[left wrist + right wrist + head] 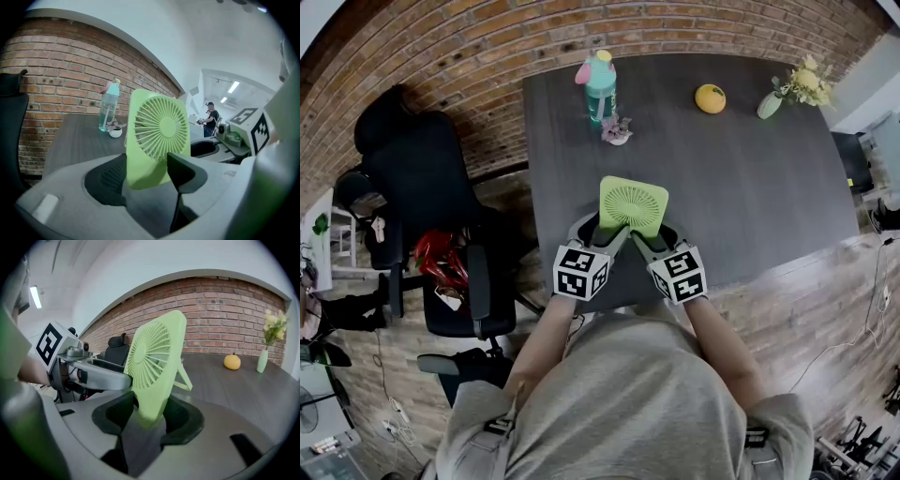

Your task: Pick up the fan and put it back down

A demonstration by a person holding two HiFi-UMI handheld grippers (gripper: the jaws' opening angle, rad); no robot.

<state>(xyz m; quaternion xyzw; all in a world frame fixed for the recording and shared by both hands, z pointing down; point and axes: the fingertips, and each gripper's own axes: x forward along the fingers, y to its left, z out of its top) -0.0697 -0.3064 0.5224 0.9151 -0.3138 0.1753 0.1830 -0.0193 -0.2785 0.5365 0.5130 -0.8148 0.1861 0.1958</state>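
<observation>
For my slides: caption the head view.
Left gripper and right gripper hold a green fan by its near corners over a dark table.

Head view overhead; gripper views close (all share fan (634,206)).

Square lime-green fan (634,204), round grille upward, tilted, gripped at 2 near corners

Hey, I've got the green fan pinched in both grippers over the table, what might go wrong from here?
1. The left gripper and right gripper each pinch only a bottom corner of the fan; if the hands twist or drift apart, it may slip out.
2. Its rear stand looks thin; set down tilted, the fan might topple.
3. The bottle and small potted plant stand beyond it on the table; placing it far forward might knock them.
</observation>
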